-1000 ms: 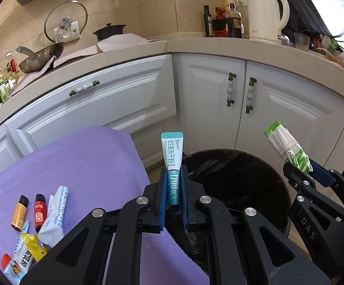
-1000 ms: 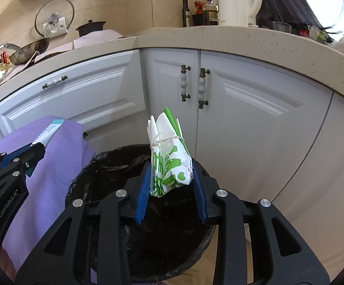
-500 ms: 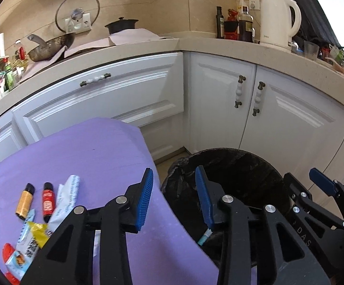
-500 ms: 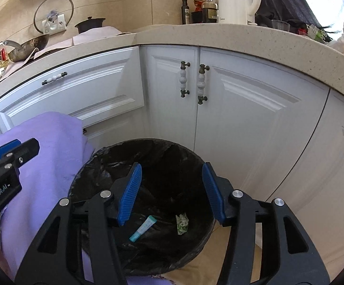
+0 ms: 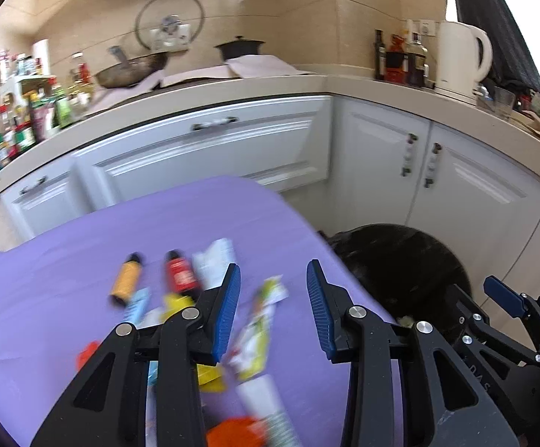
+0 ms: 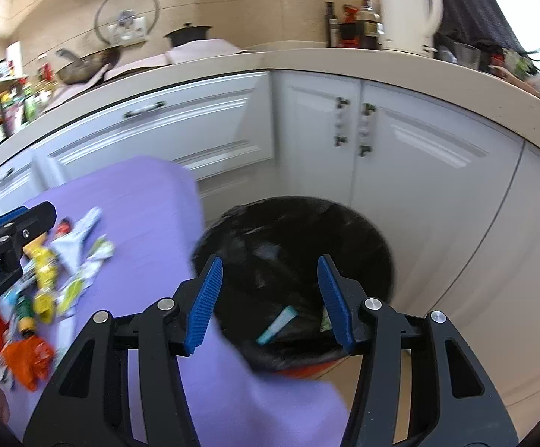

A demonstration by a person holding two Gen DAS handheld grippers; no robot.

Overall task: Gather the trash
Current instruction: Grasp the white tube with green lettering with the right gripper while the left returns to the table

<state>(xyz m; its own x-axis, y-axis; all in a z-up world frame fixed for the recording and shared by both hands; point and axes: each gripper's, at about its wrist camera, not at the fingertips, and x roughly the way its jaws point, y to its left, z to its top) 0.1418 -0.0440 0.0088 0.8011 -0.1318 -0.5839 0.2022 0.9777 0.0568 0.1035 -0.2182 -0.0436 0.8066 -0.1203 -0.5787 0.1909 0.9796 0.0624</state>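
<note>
Both tongs gape wide, nothing held. Left tongs (image 5: 271, 298) hang over the purple bench (image 5: 65, 260), above blurred trash: orange bottle (image 5: 126, 279) and red bottle (image 5: 180, 275) at 10 o'clock, yellow-green wrapper (image 5: 258, 331) between the pads. Right tongs (image 6: 270, 298) sit over the black bin (image 6: 288, 231); teal tube (image 6: 277, 326) inside at 6 o'clock, green scrap (image 6: 325, 322) beside it.
</note>
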